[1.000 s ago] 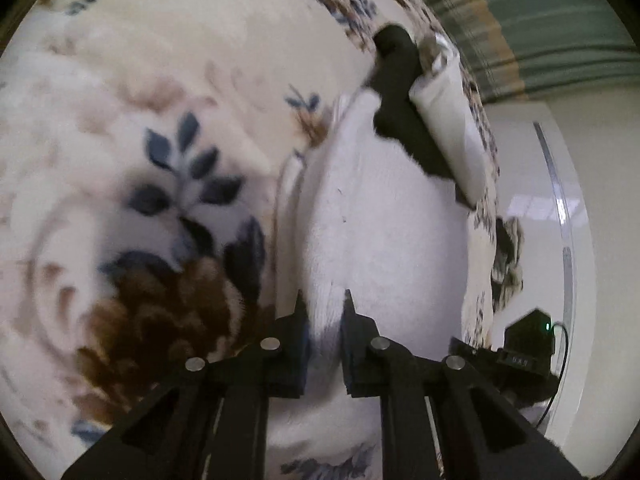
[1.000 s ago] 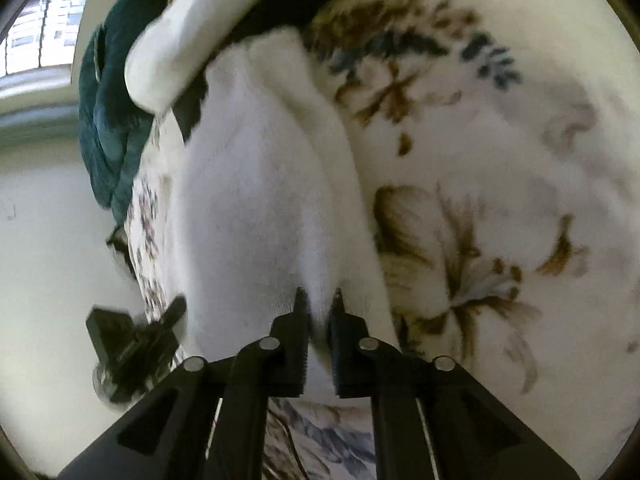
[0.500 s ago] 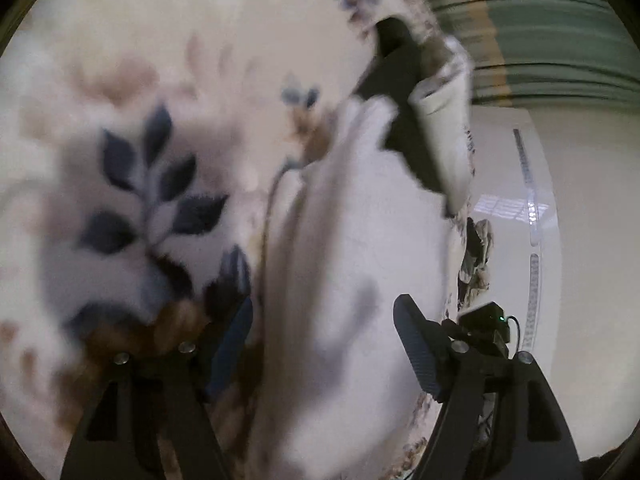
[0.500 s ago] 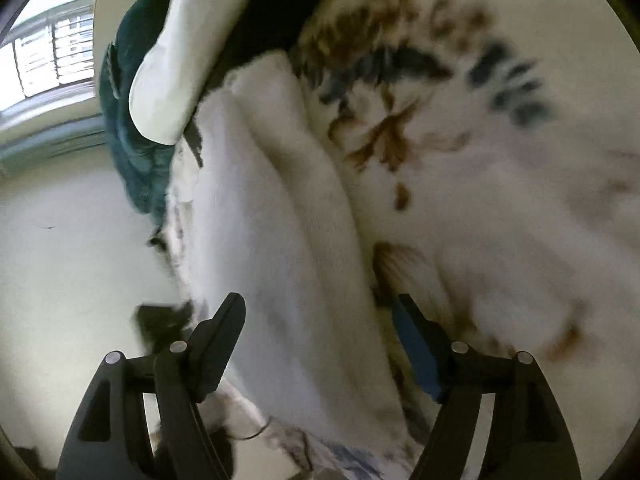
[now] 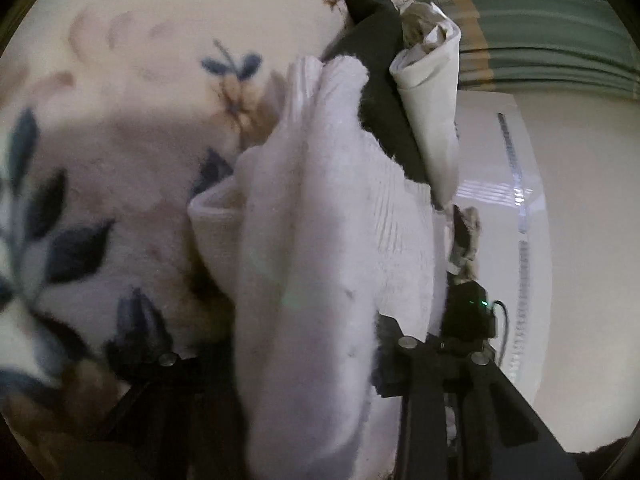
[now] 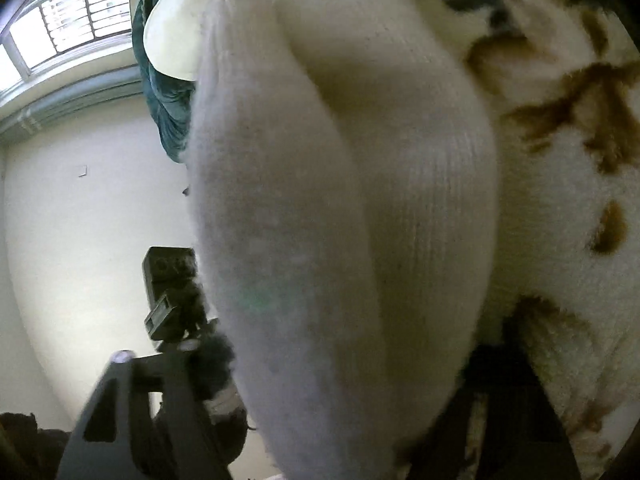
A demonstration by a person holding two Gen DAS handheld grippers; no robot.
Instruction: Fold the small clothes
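A white ribbed sock (image 5: 320, 240) lies bunched on the floral fleece blanket (image 5: 120, 140); it fills the right wrist view (image 6: 340, 220) very close up. My left gripper (image 5: 280, 364) is open, jaws wide on either side of the sock's near end. My right gripper (image 6: 340, 364) is open too, its fingers spread either side of the sock and partly hidden by it.
A black garment (image 5: 384, 80) and a rolled cream cloth (image 5: 432, 112) lie beyond the sock. A teal garment (image 6: 168, 100) sits at the blanket's far edge. A small black device (image 5: 472, 312) stands on the pale floor (image 5: 580, 240) beside the blanket; it also shows in the right wrist view (image 6: 172, 292).
Both grippers were shut on the sock's edge a second ago, then opened wide. Both have since moved in closer, so the sock now bulges between the jaws.
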